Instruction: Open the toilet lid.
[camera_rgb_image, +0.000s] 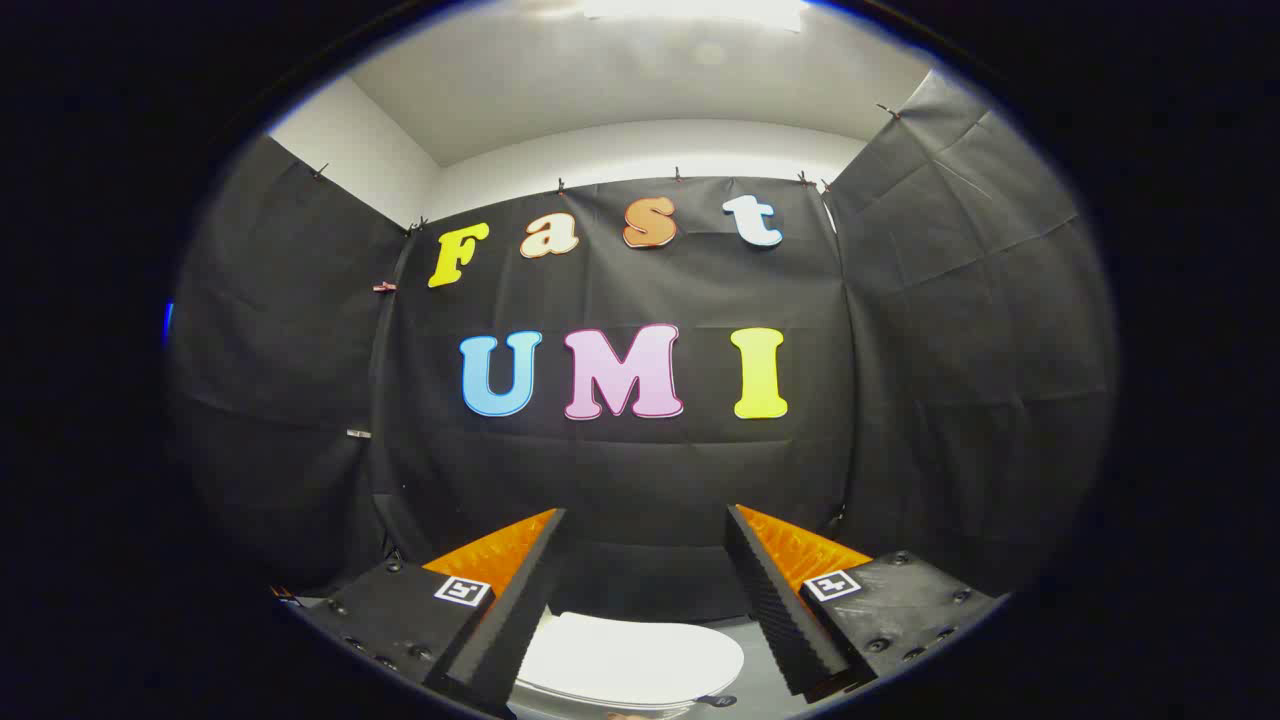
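A white toilet lid (628, 660) lies flat and closed low down, seen between and below the two fingers. My gripper (645, 525) is held well above it, open, with a wide gap and nothing between the fingers. The left finger (520, 590) and the right finger (775, 590) point toward the booth's back wall, over the lid. Only the near part of the lid shows; the rest of the toilet is hidden under the fingers.
Black cloth walls (640, 470) close the booth at the back and on both sides. A white ceiling (640, 90) with a bright light is overhead. A grey strip of floor (755, 690) shows to the right of the lid.
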